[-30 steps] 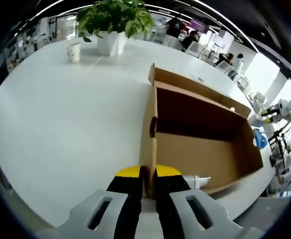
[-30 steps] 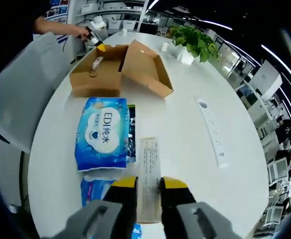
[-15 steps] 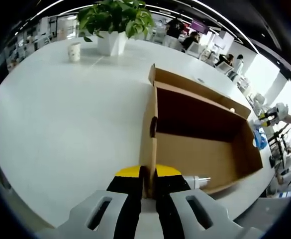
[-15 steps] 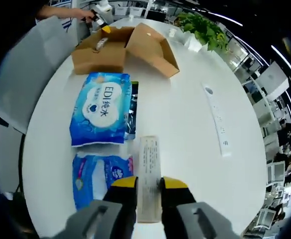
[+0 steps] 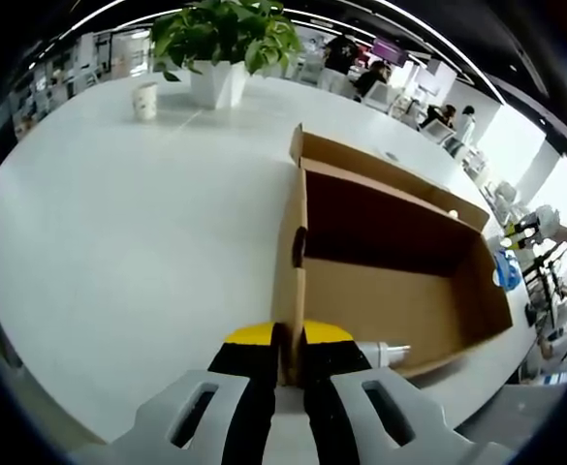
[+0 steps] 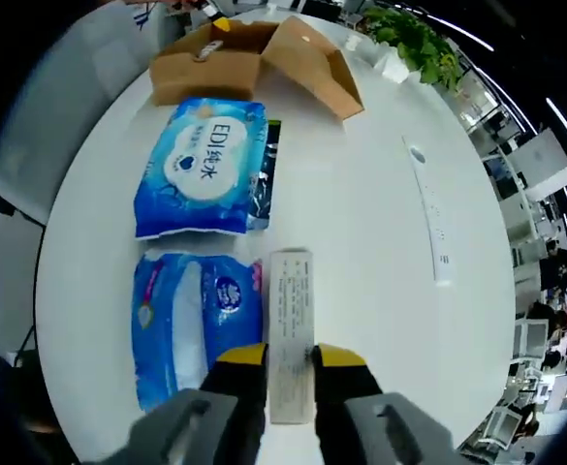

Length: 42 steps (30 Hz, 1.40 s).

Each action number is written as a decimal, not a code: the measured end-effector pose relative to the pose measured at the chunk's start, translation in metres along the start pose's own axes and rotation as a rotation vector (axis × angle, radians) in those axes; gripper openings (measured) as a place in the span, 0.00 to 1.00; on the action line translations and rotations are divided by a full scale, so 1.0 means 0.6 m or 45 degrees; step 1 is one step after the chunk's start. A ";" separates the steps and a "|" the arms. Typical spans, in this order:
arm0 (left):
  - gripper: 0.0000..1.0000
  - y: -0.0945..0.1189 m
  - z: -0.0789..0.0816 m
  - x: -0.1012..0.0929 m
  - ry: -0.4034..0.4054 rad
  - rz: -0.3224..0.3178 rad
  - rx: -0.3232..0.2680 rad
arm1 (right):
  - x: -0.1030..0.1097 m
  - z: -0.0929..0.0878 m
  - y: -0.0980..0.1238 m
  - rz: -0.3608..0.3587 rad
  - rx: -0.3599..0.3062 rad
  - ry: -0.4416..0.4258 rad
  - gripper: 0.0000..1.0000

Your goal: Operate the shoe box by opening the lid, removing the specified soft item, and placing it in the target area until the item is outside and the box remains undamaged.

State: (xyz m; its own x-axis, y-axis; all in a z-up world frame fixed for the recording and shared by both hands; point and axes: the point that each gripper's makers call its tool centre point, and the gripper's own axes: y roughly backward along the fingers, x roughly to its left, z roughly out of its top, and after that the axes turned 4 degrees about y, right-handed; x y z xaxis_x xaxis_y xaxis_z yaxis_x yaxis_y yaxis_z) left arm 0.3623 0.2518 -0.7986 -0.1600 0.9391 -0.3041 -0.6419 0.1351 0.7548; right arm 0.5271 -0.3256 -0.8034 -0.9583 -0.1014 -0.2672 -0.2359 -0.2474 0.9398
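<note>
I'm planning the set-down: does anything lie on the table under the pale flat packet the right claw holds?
Partly. The pale flat packet in the right claw has a blue-and-white tissue pack right beside it, at least touching its edge; bare white table lies on the other side.

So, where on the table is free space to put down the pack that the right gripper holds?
Bare table lies between the tissue packs and the power strip. It is crowded beside the EDI pack and the lower blue pack. There is also wide bare top between the box and the plant pot.
</note>
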 end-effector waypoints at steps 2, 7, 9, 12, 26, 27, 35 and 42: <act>0.06 -0.001 0.000 0.001 -0.007 0.003 0.001 | -0.002 0.001 0.001 -0.003 0.000 -0.002 0.14; 0.06 -0.001 0.001 0.002 -0.010 0.005 0.000 | -0.008 -0.001 -0.002 -0.005 0.029 0.015 0.15; 0.06 0.000 0.001 0.002 -0.009 0.004 0.000 | -0.011 -0.004 -0.003 -0.001 0.037 0.016 0.15; 0.06 0.000 0.000 0.002 -0.008 0.003 0.000 | -0.018 -0.007 -0.002 -0.013 0.044 -0.001 0.15; 0.05 -0.001 0.001 0.006 -0.012 0.008 0.001 | -0.036 0.011 0.029 -0.095 0.005 -0.061 0.24; 0.05 -0.001 0.002 0.006 -0.010 0.007 0.000 | -0.036 0.015 0.033 -0.102 -0.003 -0.070 0.25; 0.06 0.000 0.001 0.005 -0.009 0.004 -0.005 | -0.025 0.056 0.060 -0.124 -0.055 -0.126 0.34; 0.05 0.000 0.001 0.006 -0.007 0.004 -0.008 | -0.022 0.127 0.096 -0.174 -0.213 -0.247 0.41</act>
State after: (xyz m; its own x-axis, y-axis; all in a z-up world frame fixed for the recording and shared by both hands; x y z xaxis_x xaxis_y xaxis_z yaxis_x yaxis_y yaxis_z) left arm 0.3620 0.2556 -0.7992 -0.1581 0.9412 -0.2987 -0.6458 0.1303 0.7523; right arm 0.5137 -0.2651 -0.7293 -0.9363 0.1258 -0.3279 -0.3503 -0.4030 0.8455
